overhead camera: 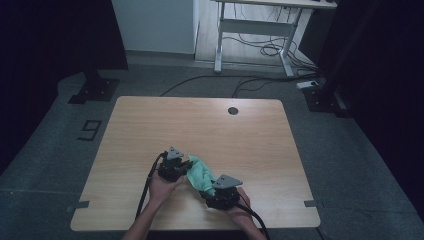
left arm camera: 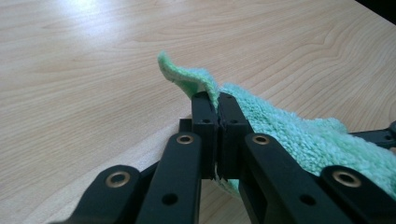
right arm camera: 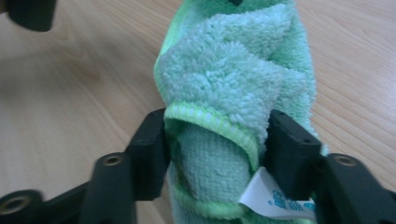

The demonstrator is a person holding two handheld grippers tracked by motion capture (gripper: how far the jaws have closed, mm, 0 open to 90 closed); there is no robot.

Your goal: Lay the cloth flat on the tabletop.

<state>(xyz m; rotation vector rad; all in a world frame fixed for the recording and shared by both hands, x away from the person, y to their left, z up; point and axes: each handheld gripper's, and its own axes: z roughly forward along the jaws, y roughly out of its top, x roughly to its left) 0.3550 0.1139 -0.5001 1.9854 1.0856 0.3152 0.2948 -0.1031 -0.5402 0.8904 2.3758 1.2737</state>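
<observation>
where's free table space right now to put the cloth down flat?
The table is bare across its far half, from the round cable hole out to both far corners, and along the left and right edges. It is crowded only near the front edge, where the left gripper and right gripper hold the green cloth between them.

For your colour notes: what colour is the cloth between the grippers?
Light green cloth with a brighter green hem; best in the right gripper view.

White label (right arm camera: 275,198) on green cloth (right arm camera: 233,84): blue print too blurred to read
</observation>
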